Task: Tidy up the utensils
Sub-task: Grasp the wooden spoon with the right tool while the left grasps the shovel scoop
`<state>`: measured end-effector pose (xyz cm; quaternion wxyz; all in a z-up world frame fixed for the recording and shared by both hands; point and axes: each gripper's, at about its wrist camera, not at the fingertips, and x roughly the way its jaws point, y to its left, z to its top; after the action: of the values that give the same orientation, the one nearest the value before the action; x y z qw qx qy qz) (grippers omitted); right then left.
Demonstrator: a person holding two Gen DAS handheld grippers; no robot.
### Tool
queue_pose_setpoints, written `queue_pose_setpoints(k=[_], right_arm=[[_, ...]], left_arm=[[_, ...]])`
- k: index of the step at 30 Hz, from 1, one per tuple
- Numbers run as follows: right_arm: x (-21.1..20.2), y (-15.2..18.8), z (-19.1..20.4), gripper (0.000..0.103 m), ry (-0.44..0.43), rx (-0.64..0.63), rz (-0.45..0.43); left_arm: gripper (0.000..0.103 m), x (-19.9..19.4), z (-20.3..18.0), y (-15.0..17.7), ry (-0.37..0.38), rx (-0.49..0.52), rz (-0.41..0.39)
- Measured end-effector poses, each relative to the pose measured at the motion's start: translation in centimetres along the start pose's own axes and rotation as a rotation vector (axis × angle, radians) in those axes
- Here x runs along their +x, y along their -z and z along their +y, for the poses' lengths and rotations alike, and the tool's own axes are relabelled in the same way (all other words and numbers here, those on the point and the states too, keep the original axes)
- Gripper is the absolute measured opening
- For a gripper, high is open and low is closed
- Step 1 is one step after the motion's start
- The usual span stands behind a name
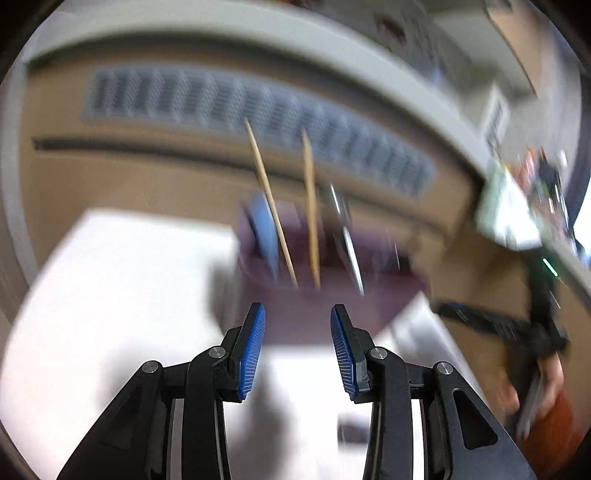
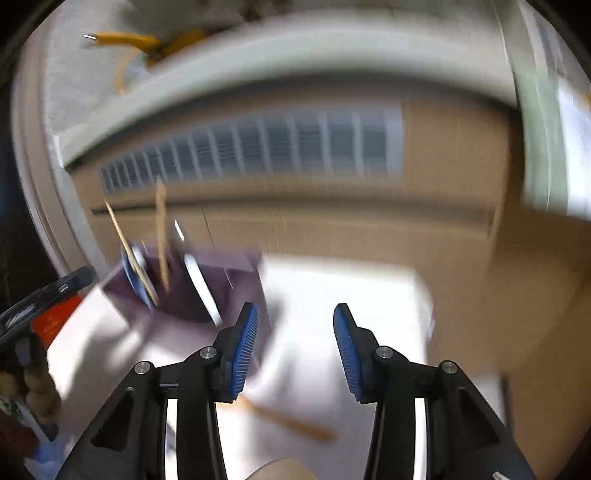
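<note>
A purple holder (image 1: 332,295) stands on a white surface (image 1: 110,295), just beyond my left gripper (image 1: 298,343), which is open and empty. In the holder stand two wooden chopsticks (image 1: 312,221), a blue spoon (image 1: 264,229) and a metal utensil (image 1: 351,254). The right wrist view shows the same holder (image 2: 236,284) up and left of my right gripper (image 2: 295,343), also open with nothing between its pads. A blurred wooden utensil (image 2: 295,422) lies on the white surface (image 2: 351,295) below that gripper. Both views are motion-blurred.
A wooden cabinet front with a slatted vent (image 1: 258,110) rises behind the holder under a grey counter edge (image 1: 258,33). The right gripper's black frame (image 1: 509,328) and a hand (image 1: 550,380) show at the right. Yellow cable (image 2: 129,38) lies on the counter.
</note>
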<state>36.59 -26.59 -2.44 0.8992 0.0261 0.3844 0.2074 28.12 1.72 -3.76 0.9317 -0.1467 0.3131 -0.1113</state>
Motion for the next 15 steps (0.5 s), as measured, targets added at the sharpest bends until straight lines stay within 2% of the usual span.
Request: queue_pose_setpoints(k=[1,2,4,5,7,9,13,15], right_arm=[[2.1,1.0,-1.5,0.04,-0.051,0.057,0.084],[3.1,1.4,-2.1,0.04,-0.068,0.087,0.121],[5.2,2.7,-3.3,0.041,-0.093,0.143,0.187],[4.6,2.9,-3.4,0.04,-0.099,0.138,0.142],[4.0,3.2,-3.0,0.039,-0.123,0.134,0.17],[3.5,4.2,-1.9,0.039,-0.197,0.126,0.209],[1.4,6.9,2.0,0.04,-0.137,-0.035,0.224],[0.5,8.2,4.5,0.04,-0.153,-0.124,0.26]], left_arm=[[0.038,0.5,-0.4,1.0,0.008,0.013,0.046],[0.038,0.9,-0.9,2.3,0.023,0.022,0.103],[0.038,0.9,-1.8,3.7,0.043,0.038,0.166],[0.038,0.6,-2.2,4.2,0.044,0.049,0.181],[0.038,-0.1,-2.8,5.0,0.038,0.062,0.192],[0.038,-0.6,-2.8,5.8,0.035,0.046,0.205],[0.038,-1.2,-2.4,6.7,0.028,-0.014,0.227],[0.038,-1.6,-2.1,7.1,0.01,-0.027,0.236]])
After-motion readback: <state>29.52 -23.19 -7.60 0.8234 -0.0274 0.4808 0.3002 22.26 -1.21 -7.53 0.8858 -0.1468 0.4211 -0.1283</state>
